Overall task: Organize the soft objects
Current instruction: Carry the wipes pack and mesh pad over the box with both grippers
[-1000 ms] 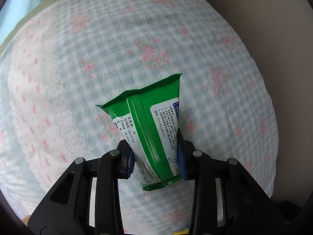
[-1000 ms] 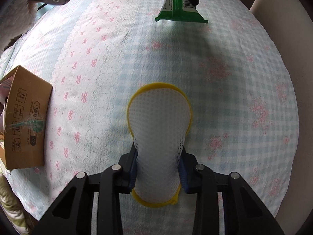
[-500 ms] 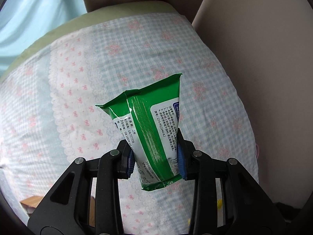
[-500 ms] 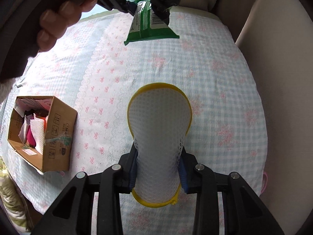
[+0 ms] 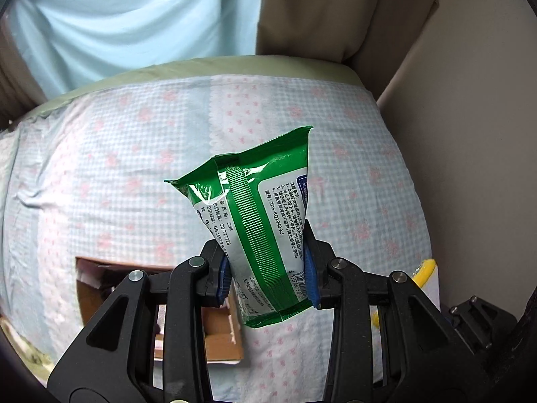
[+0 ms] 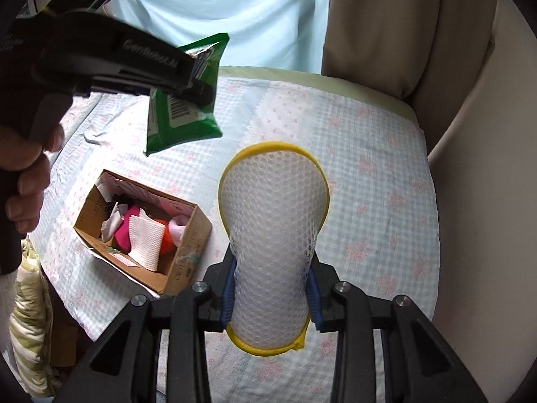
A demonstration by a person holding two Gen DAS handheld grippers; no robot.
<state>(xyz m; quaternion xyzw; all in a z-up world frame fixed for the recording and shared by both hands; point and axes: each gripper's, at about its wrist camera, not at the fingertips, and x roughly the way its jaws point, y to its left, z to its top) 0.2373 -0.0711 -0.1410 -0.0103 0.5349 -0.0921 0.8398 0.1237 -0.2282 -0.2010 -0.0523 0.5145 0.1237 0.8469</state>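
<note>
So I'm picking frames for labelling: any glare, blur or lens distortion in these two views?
Left wrist view: glare streaks on the green wipes pack, its print still sharp; the bed cover bulges with fisheye curvature, corners black. Right wrist view: the mesh pouch is crisp, the cardboard box fairly clear, the left gripper dark against the bright curtain.

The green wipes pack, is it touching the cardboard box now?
Apart. In the right wrist view the green wipes pack, clamped in the left gripper, hangs in the air above the cardboard box, with bedsheet visible between them.
</note>
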